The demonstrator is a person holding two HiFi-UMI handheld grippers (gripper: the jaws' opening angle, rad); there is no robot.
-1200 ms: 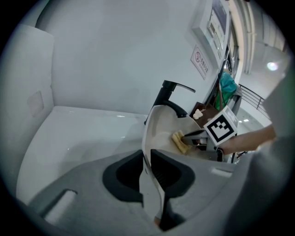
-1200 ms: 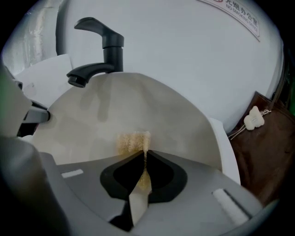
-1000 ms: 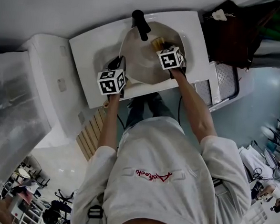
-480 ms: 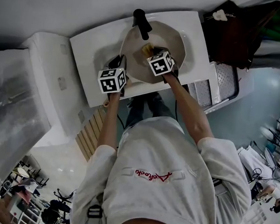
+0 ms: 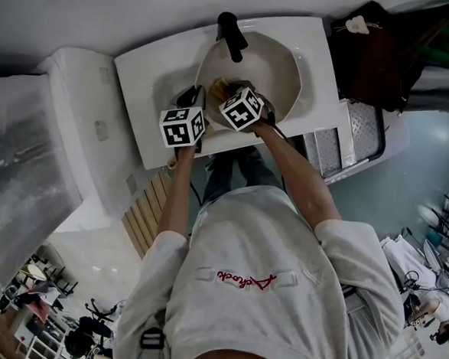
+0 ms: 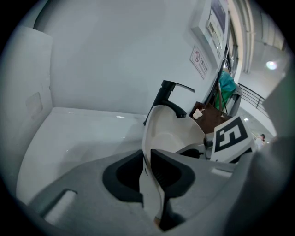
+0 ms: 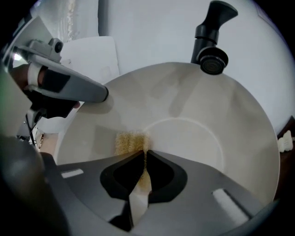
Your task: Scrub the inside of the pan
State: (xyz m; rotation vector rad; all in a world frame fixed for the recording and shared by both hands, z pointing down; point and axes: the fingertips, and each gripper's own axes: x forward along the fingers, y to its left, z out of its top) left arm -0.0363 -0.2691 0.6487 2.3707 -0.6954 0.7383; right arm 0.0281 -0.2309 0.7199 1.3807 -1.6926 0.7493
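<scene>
A cream-white pan point(image 5: 274, 71) sits tilted in the basin under the black tap point(image 5: 228, 33). My left gripper point(image 5: 195, 102) is shut on the pan's left rim; in the left gripper view that thin white rim point(image 6: 148, 138) runs between the dark pads. My right gripper point(image 5: 232, 92) reaches into the pan's left half and is shut on a tan scrubber. In the right gripper view the scrubber's bristly pad point(image 7: 130, 142) presses on the pan's inner wall point(image 7: 198, 133), just ahead of my right gripper point(image 7: 144, 156). The left gripper point(image 7: 99, 93) shows there at the rim.
The white basin counter point(image 5: 140, 73) stands against the wall. The tap's spout point(image 7: 211, 62) hangs over the pan's far side. A dark bag point(image 5: 371, 51) lies at the right, with a metal rack point(image 5: 362, 135) below it. A white box point(image 5: 67, 125) stands at the left.
My right gripper has slid leftward across the pan with the scrubber, toward the left gripper. The left gripper has stayed on the rim.
</scene>
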